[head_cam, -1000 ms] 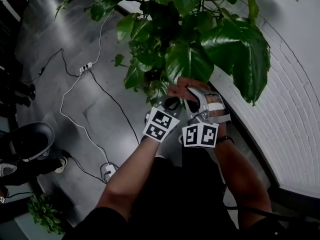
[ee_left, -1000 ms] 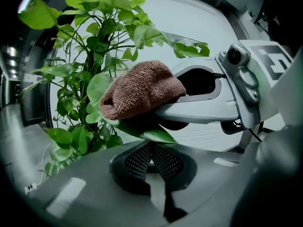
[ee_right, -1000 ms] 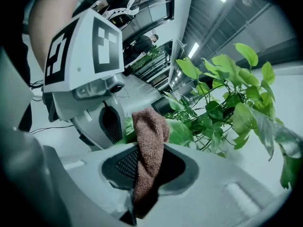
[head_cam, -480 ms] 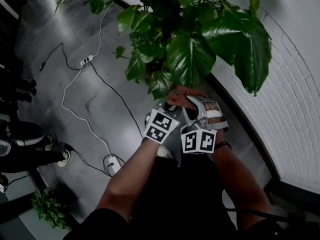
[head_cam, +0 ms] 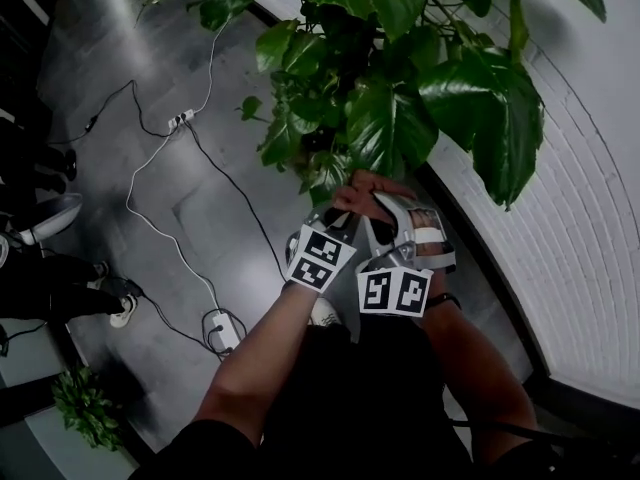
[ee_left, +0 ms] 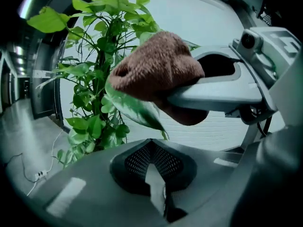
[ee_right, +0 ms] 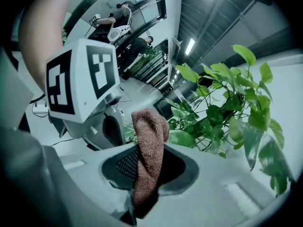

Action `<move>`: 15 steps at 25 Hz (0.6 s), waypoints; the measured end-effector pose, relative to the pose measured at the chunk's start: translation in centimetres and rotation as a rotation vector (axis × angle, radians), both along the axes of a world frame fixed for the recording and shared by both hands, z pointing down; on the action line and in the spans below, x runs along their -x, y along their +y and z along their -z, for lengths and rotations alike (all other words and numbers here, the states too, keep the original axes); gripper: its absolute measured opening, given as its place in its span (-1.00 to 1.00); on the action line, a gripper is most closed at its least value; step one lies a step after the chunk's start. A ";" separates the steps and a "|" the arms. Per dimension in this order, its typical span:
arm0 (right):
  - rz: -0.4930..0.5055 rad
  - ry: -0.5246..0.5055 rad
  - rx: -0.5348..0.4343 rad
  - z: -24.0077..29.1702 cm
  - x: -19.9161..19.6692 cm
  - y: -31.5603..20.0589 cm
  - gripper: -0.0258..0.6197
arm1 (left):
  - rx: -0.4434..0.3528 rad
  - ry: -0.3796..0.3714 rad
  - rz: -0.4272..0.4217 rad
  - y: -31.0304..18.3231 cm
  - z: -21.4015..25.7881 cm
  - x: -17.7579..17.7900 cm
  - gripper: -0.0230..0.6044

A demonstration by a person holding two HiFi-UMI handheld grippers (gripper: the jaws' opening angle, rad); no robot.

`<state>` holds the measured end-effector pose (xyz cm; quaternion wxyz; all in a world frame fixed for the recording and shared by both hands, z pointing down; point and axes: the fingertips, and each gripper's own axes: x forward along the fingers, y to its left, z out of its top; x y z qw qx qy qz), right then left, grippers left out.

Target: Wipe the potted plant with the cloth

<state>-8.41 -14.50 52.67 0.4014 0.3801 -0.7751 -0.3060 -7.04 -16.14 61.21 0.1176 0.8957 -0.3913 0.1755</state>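
Observation:
The potted plant [head_cam: 390, 118] spreads large green leaves over both grippers. My left gripper [head_cam: 335, 218] sits just under the foliage, its jaws shut on the narrow tip of one leaf [ee_left: 132, 108] in the left gripper view [ee_left: 152, 143]. Close beside it on the right, my right gripper [head_cam: 395, 213] is shut on a brown cloth [ee_right: 149, 136]. The cloth [ee_left: 151, 72] bulges out past the right gripper's fingers [ee_left: 222, 91] and lies on the held leaf's upper side. The left gripper's marker cube [ee_right: 83, 79] fills the left of the right gripper view.
White and black cables with a power strip [head_cam: 175, 123] and an adapter [head_cam: 222, 328] run across the dark floor. A white brick wall [head_cam: 580, 218] curves along the right. A small plant [head_cam: 85, 408] stands at lower left, near a person's shoes [head_cam: 115, 308].
Both grippers stay together under the same leaves, sliding slightly down and left. The person at the left edge has shifted their feet.

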 end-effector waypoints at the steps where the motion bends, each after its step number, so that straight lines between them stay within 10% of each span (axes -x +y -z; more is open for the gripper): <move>1: 0.000 0.000 -0.021 0.9 0.3 -0.7 -0.71 | -0.005 -0.001 0.017 -0.6 0.3 0.4 -0.87; 15: -0.116 -0.121 -0.229 7.9 0.8 -13.3 -0.71 | -0.066 -0.009 0.174 -9.4 1.5 5.3 -0.87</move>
